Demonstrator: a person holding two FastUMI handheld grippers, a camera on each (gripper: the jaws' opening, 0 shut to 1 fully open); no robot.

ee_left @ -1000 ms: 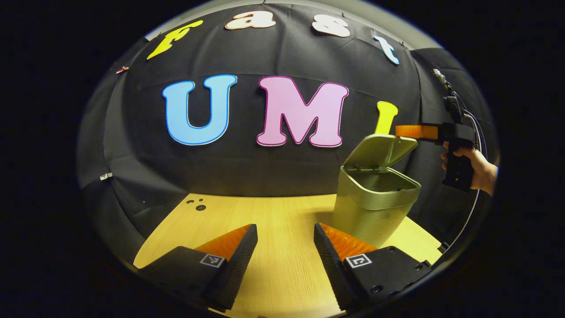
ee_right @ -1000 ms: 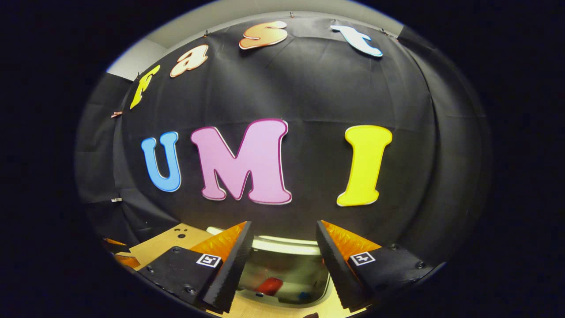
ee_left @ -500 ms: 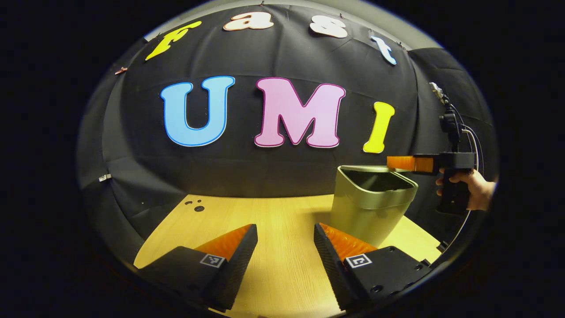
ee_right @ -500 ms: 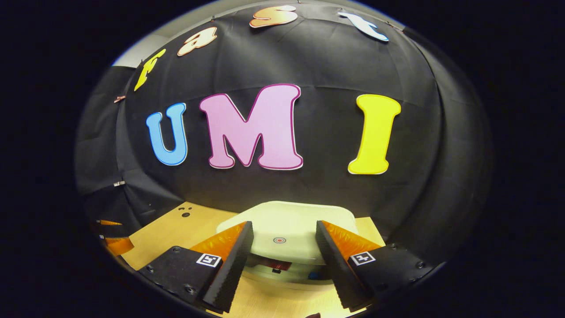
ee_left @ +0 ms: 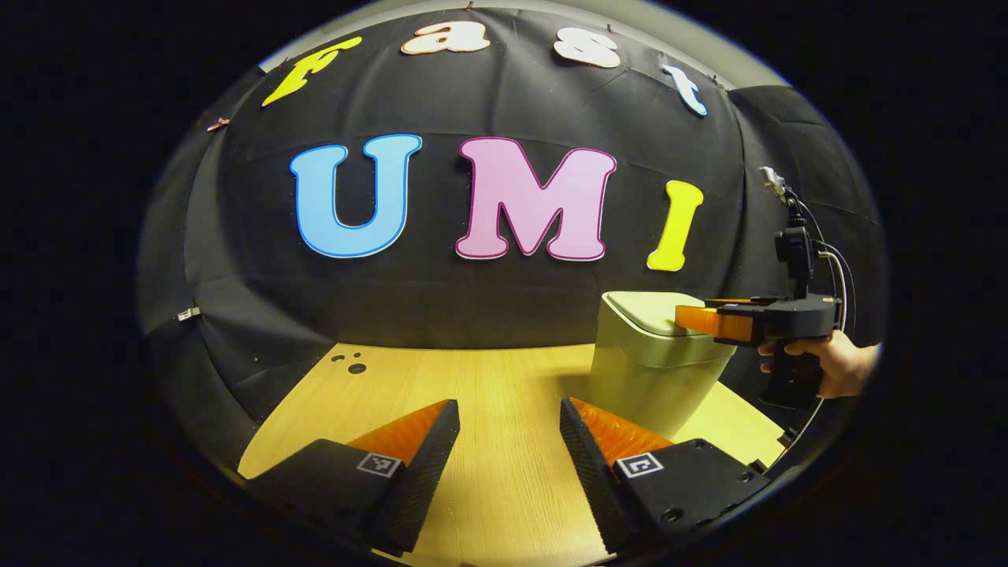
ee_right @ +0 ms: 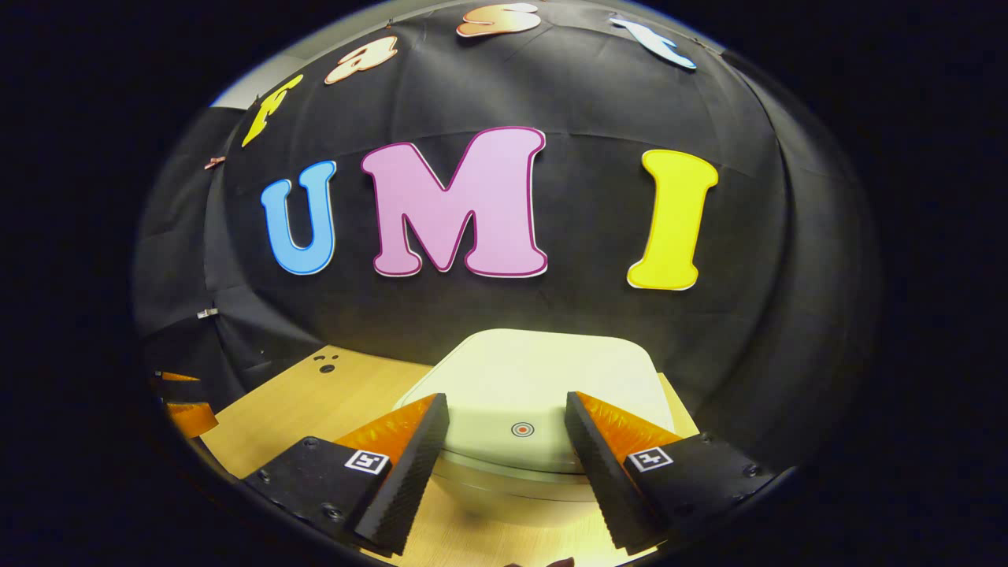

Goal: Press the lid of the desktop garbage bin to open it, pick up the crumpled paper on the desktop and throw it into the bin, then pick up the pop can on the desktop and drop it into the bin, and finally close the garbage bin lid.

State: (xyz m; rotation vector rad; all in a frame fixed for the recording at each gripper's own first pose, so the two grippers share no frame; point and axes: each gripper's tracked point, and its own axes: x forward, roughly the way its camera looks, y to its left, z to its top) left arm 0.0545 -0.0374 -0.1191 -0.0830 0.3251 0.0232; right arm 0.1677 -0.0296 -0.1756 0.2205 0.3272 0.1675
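The pale green desktop bin [ee_left: 657, 370] stands at the table's right side with its lid [ee_left: 646, 303] down flat. In the right gripper view the lid [ee_right: 543, 378] lies just under my right gripper [ee_right: 506, 409], which is open, with a small round target mark [ee_right: 522, 429] between its fingers. From the left gripper view, that right gripper [ee_left: 693, 319] rests on the lid's near edge, held by a hand [ee_left: 835, 366]. My left gripper [ee_left: 509, 413] hovers open over the wooden table [ee_left: 472, 394], left of the bin, holding nothing.
The black cloth wall closes off the back of the table. A few small dark holes [ee_left: 350, 364] mark the table's far left corner. A cable [ee_left: 827, 260] runs up from the right gripper's handle.
The bin's lid went from standing open to fully shut. My right gripper came down with it and now sits on the lid. My left gripper stayed put.
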